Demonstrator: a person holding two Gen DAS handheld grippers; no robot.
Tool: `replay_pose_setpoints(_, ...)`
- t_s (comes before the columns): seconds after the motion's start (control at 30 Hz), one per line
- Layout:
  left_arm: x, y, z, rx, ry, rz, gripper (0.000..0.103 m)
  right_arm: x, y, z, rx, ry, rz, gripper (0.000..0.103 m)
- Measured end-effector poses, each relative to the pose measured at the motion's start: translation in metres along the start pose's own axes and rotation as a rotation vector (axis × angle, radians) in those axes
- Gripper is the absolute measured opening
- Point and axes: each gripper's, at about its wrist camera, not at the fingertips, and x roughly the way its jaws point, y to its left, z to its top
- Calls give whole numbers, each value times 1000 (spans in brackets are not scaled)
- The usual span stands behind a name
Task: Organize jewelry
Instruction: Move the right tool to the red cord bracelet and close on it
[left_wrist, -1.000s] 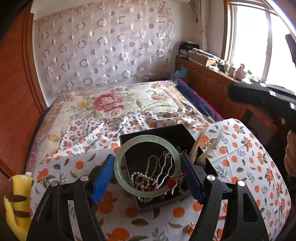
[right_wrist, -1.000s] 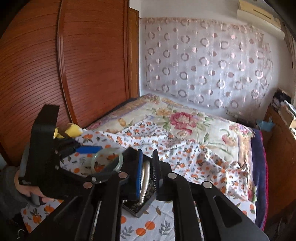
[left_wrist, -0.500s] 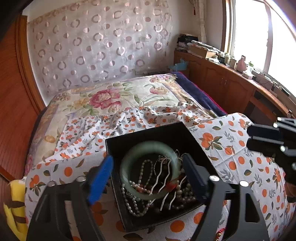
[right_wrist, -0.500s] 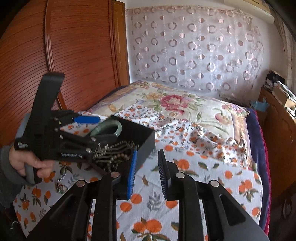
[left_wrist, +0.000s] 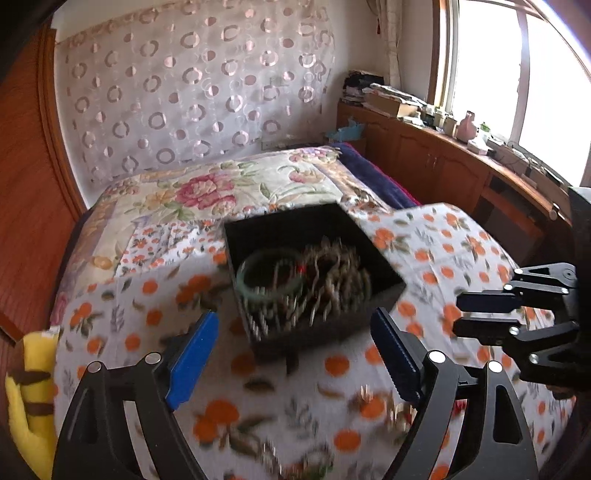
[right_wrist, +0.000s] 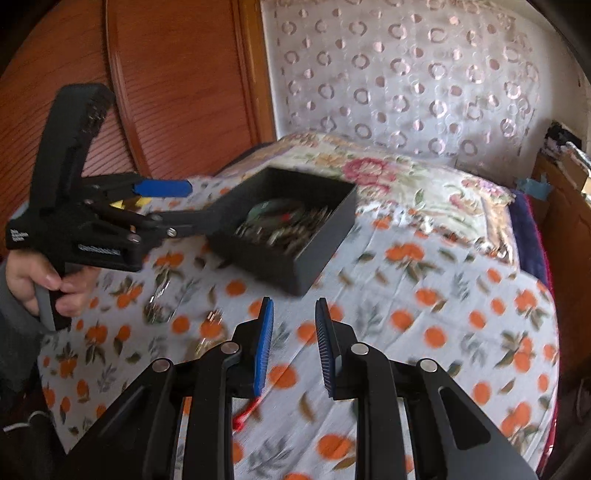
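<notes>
- Fingers (left_wrist: 192, 354) of the left gripper (left_wrist: 295, 354) with blue pads are spread wide apart and hold nothing.
- Both left fingers hang over the orange-print cloth (left_wrist: 147, 317), just in front of the black box (left_wrist: 369, 258).
- That box sits on the cloth, ahead of the left fingers and a little between them, not touching them.
- Inside the box lies a pale green bangle (left_wrist: 258, 284) on the left side, with a blurry pile of beads and chains (left_wrist: 332, 284) beside it.
- The bangle is well past the tips of the left fingers, down in the box.
- The right gripper (right_wrist: 293, 347) has its blue fingers (right_wrist: 264, 347) parted with a small gap, and nothing is between them.
- From the right wrist view, the box (right_wrist: 314, 240) is ahead and a bit to the left of the right fingers, apart from them.
- A few small shiny pieces (right_wrist: 159, 310) lie loose on the cloth near the left hand (right_wrist: 44, 284).
- A thin red thing (right_wrist: 245, 411) lies on the cloth under the right fingers.
- A flowery quilt (left_wrist: 207, 188) covers the bed behind the box.
</notes>
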Motion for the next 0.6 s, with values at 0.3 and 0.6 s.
replay_pose_setpoints(0.3, -21, 14, -59, -41, 69, 12, 81, 20, 27, -28, -68, 103, 20, 25)
replay_pose_setpoints(0.6, -22, 13, -90, -82, 125, -9, 81, 27, 38, -36, -138, 98, -34, 25)
